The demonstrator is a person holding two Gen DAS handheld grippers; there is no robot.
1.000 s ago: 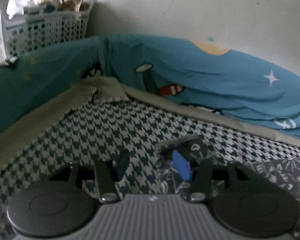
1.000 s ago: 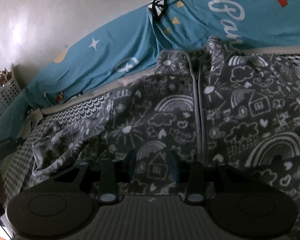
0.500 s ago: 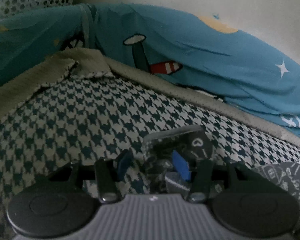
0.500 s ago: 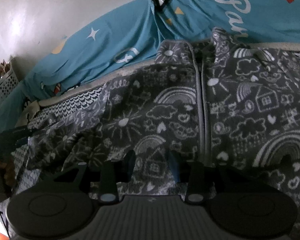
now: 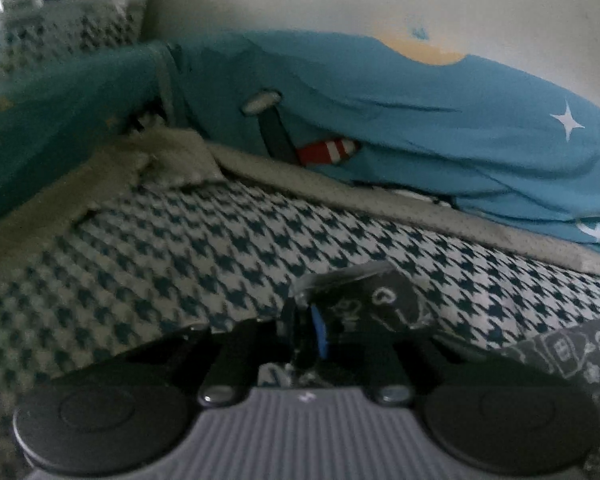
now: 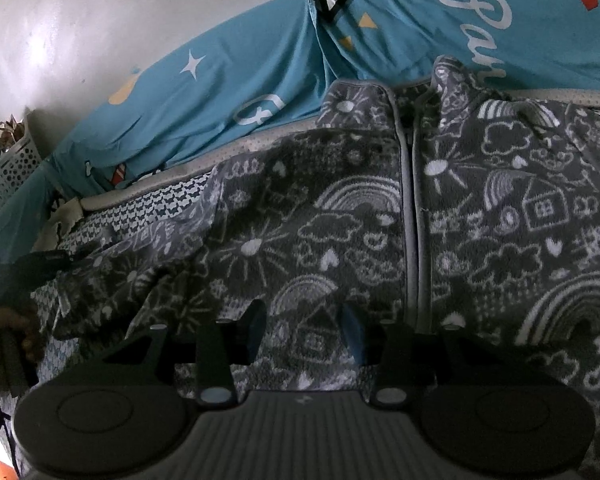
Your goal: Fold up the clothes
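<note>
A dark grey fleece jacket with white rainbow and cloud doodles and a grey zip lies spread front up on the houndstooth mat. Its left sleeve runs out toward the left, and the sleeve cuff sticks up between the left tool's fingers. My left gripper is shut on that cuff, lifted a little off the mat. My right gripper hovers open over the jacket's lower front, left of the zip, with nothing between its fingers. A hand holding the left tool shows at the right wrist view's left edge.
A blue printed cloth drapes along the back and left side behind the mat's grey padded rim. A white perforated basket with items stands in the far left corner against the pale wall.
My left gripper has gone from open to shut on the sleeve cuff and has risen slightly. The right gripper has crept forward over the jacket and stays open.
</note>
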